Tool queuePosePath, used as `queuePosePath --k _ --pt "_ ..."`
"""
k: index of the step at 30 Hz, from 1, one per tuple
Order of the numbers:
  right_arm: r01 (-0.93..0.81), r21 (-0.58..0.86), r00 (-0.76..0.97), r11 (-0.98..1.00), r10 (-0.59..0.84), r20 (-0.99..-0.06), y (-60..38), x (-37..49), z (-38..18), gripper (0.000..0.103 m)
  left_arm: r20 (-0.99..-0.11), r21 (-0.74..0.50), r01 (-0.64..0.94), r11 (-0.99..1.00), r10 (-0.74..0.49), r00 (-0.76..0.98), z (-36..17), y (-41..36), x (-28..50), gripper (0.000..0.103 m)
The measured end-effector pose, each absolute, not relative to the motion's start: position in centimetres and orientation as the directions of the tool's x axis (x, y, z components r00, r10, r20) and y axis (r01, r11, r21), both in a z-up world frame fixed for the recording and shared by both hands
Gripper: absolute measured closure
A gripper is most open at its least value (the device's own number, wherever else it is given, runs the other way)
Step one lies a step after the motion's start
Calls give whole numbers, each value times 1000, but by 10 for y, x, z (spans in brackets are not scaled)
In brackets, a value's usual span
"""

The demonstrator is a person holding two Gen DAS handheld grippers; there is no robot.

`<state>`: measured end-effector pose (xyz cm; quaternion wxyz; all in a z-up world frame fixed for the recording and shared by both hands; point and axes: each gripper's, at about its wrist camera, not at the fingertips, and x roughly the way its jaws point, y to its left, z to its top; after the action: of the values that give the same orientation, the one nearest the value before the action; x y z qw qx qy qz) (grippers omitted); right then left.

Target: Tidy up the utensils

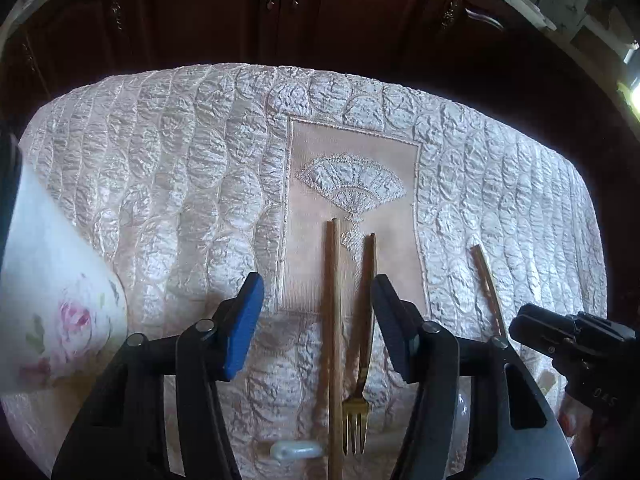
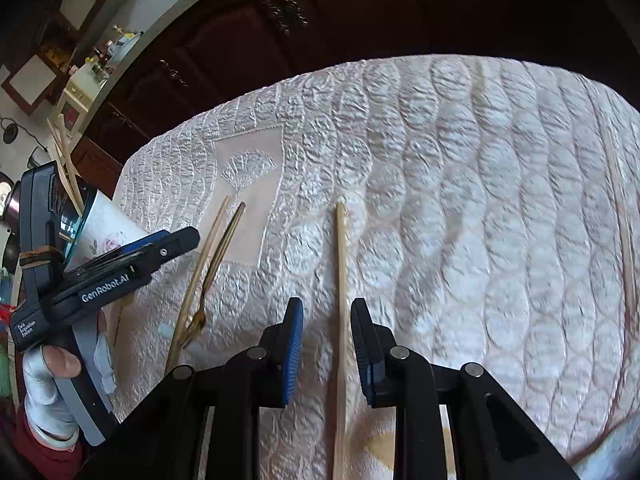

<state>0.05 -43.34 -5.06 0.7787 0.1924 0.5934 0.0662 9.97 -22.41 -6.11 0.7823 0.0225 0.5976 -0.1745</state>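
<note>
In the left wrist view a gold fork (image 1: 362, 364) and a wooden chopstick (image 1: 334, 340) lie side by side on the quilted cloth, between the fingers of my open left gripper (image 1: 318, 312). A second chopstick (image 1: 489, 290) lies to the right, running under my right gripper (image 1: 560, 340). In the right wrist view that chopstick (image 2: 341, 312) lies between the spread fingers of my open right gripper (image 2: 326, 340), untouched. The fork (image 2: 216, 264) and first chopstick (image 2: 200, 276) lie to the left, beside my left gripper (image 2: 176, 240). A floral cup (image 1: 52, 308) stands at the left.
The cream quilted tablecloth (image 1: 160, 184) has a smooth fan-embroidered panel (image 1: 352, 176). Another thin stick (image 2: 624, 236) lies at the far right. The floral cup (image 2: 108, 232) holds sticks. Dark wooden cabinets (image 1: 280, 20) stand behind the table. A small white bead-like piece (image 1: 294, 450) lies near the front.
</note>
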Motion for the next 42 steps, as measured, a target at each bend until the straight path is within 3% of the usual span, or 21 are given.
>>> queuePosePath --k 9,12,22,33,42 --pt "122 329 235 936 295 -926 -424 65 -86 82 -959 -124 316 941 -195 205 -87 -241 120 57" --pt "114 314 237 942 281 -930 -423 70 -87 98 -960 -124 329 936 -197 199 -86 -244 122 98" --pt "57 373 360 926 330 -873 -427 38 -15 98 -907 -280 333 901 -361 216 -18 -202 87 98" --pt "-67 340 484 938 328 -811 -427 -31 79 98 -838 -298 397 868 -437 328 69 -159 28 98" --pt "-110 332 525 937 339 -781 -413 -64 116 98 -801 -301 416 858 -464 378 104 -136 -1 99"
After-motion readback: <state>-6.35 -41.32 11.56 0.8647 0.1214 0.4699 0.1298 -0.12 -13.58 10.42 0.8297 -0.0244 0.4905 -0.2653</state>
